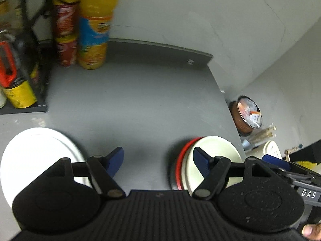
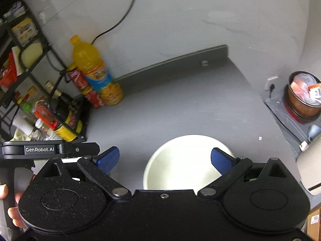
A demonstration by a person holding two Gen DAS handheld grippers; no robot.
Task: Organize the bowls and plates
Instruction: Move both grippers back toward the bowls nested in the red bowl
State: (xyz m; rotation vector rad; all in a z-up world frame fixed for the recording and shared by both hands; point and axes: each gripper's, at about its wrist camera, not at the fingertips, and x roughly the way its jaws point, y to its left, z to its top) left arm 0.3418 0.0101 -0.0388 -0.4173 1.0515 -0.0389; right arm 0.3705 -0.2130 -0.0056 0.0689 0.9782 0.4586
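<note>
Both grippers hang above the grey tabletop (image 1: 140, 104) with fingers spread wide and nothing between them: the left gripper (image 1: 158, 158) over bare surface, the right gripper (image 2: 164, 158) over the cream bowl (image 2: 180, 160). In the left wrist view the white plate (image 1: 34, 156) lies flat at about 9 o'clock, partly under the left gripper's body, and a cream bowl nested in a red-rimmed dish (image 1: 181, 160) sits at about 3 o'clock, close to the tabletop's right edge. That edge looks like the main hazard: a sideways nudge from a lowering finger could push the bowl stack toward the drop, where a brown bowl (image 1: 244, 116) of packets and other clutter sit below. The bowl's rim is smooth and curved, so a pinch that catches only the lip may slip or tip the bowl, and could lift it unevenly out of the red dish. The two grippers are near one another, the right one showing at 3 o'clock in the left view, so a collision seems possible if both reach for the same stack. At 11 o'clock an orange juice bottle (image 1: 96, 26) and red snack cans (image 1: 65, 30) stand upright by a black rack (image 1: 26, 40); a wide swing with the plate could knock them over.
</note>
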